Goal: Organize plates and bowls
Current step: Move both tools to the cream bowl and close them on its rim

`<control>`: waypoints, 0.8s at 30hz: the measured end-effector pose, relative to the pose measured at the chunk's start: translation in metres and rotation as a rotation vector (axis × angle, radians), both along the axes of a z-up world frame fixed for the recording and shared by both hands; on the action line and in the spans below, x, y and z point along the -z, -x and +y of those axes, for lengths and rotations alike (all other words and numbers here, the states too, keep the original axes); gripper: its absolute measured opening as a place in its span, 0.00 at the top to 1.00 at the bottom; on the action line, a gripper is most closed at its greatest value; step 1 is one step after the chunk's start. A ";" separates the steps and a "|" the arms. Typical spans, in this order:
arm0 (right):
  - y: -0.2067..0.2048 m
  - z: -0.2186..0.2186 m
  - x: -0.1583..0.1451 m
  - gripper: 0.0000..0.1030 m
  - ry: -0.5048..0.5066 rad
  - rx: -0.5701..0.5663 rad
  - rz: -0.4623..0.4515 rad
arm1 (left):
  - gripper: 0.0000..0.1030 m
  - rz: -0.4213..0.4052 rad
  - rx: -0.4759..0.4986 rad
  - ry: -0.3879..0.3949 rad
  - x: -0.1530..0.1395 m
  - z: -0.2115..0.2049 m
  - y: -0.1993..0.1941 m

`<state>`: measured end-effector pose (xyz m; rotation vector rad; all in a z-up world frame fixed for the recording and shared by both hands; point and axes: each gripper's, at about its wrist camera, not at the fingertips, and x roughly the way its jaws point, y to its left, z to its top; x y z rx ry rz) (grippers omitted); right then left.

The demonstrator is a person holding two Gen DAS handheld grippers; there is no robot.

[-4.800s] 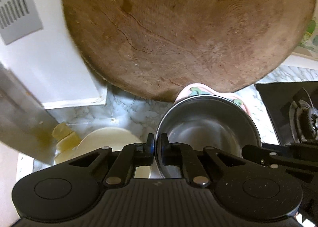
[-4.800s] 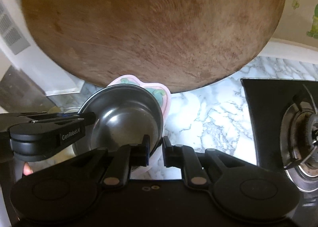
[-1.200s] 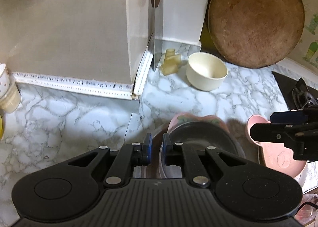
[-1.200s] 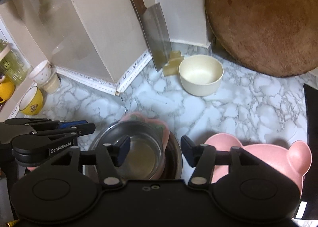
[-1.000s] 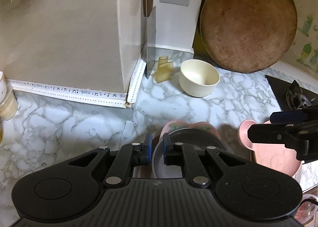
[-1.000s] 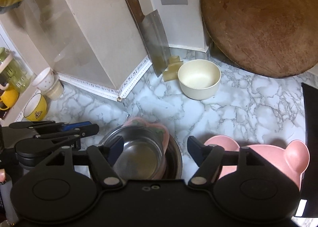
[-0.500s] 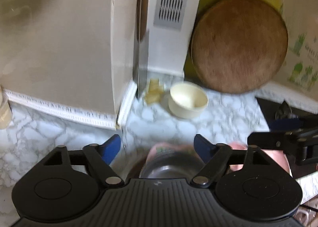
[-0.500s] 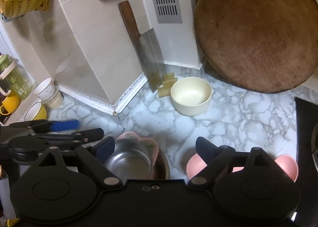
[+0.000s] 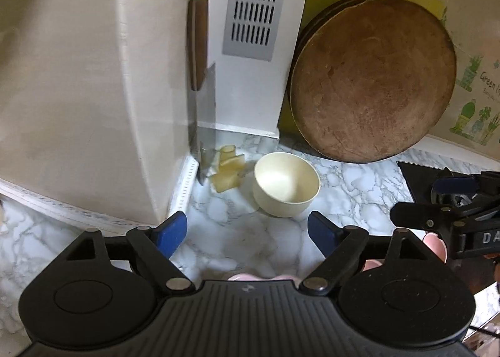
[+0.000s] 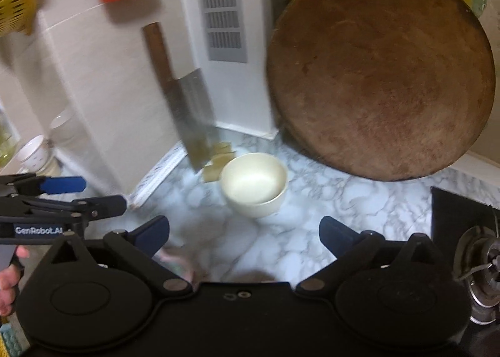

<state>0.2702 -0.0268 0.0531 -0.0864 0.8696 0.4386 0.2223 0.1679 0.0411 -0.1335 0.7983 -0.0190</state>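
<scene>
A cream bowl [image 9: 286, 183] stands upright on the marble counter [image 9: 359, 191], ahead of both grippers; it also shows in the right wrist view [image 10: 253, 183]. My left gripper [image 9: 247, 230] is open and empty, above the counter in front of the bowl. My right gripper [image 10: 243, 233] is open and empty too. A pink edge [image 9: 247, 277] shows just under the left gripper's body, and a pink plate's rim [image 9: 436, 244] shows at the right behind the right gripper. The steel bowl is hidden.
A round wooden board [image 9: 372, 76] leans on the back wall. A cleaver [image 10: 187, 107] hangs by the corner, with yellow blocks [image 9: 228, 171] below it. A gas hob [image 10: 468, 247] lies at the right. Cups [image 10: 34, 147] stand far left.
Both grippers have let go of the stacked steel bowl and pink plate, opened wide and risen. The stack has slipped out of view beneath them.
</scene>
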 end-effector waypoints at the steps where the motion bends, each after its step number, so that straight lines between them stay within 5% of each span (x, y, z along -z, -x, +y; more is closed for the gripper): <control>1: -0.007 -0.002 0.002 0.00 -0.002 0.008 0.006 | 0.18 0.012 -0.002 0.003 0.001 -0.001 -0.007; 11: -0.079 -0.010 0.040 0.00 0.026 0.136 0.094 | 0.18 0.059 -0.032 -0.081 0.021 -0.021 -0.075; 24: -0.147 -0.006 0.093 0.03 0.017 0.225 0.203 | 0.18 0.175 -0.066 -0.095 0.074 -0.025 -0.148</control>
